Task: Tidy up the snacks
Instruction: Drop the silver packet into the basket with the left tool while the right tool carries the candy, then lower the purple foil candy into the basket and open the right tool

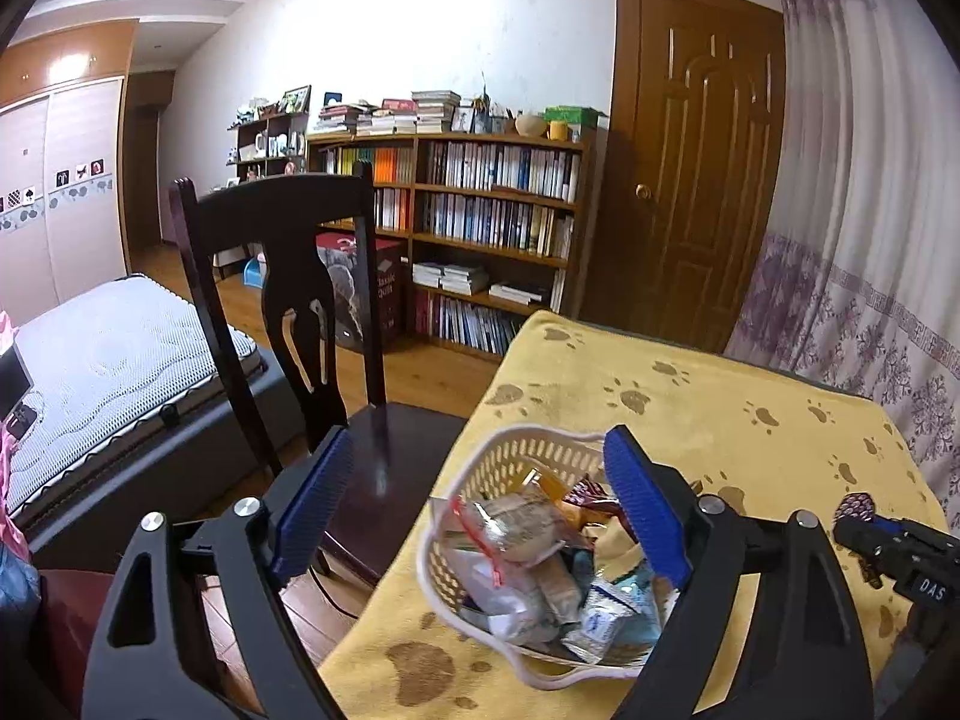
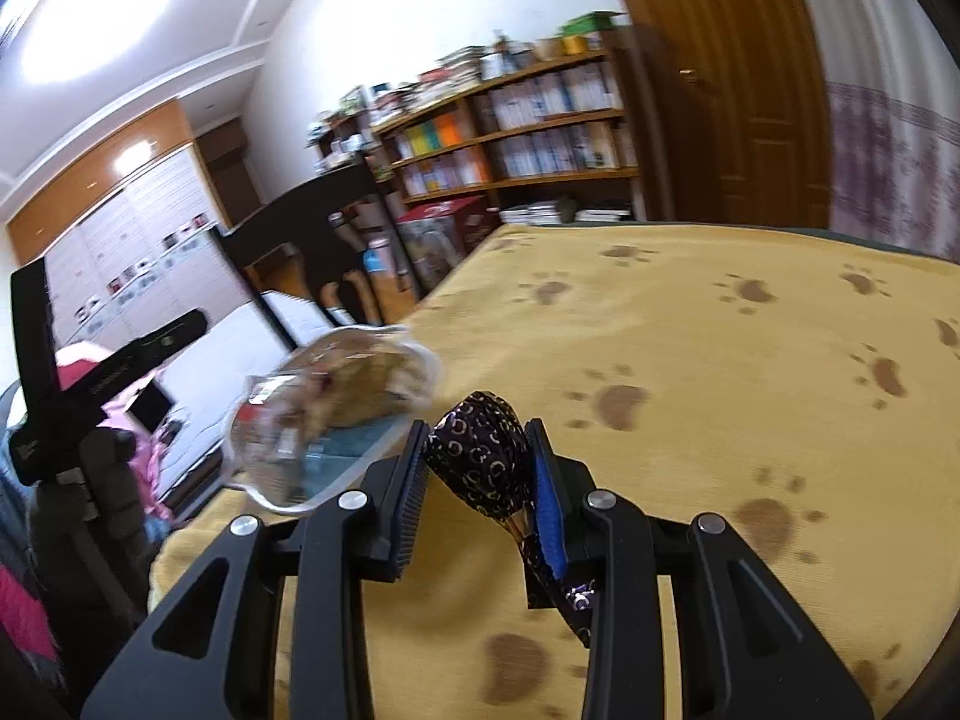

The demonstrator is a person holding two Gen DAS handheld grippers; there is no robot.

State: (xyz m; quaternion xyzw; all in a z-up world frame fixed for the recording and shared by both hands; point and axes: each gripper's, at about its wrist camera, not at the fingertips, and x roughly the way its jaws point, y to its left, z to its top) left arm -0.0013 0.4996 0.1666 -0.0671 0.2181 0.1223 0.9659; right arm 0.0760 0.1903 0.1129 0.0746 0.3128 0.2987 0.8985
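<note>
Right tool (image 2: pixel 480 474) pinching dark wrapped candy (image 2: pixel 483 462) above the desk (image 2: pixel 720 360), likely bound for the basket (image 1: pixel 456 588) just left. Left tool (image 1: pixel 480 510) spread, hovering over the basket, probably ready to steady it

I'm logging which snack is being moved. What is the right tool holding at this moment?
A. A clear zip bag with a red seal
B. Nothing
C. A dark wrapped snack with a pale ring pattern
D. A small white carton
C: in the right wrist view the right tool is closed on the dark wrapped snack above the yellow paw-print cloth.
</note>
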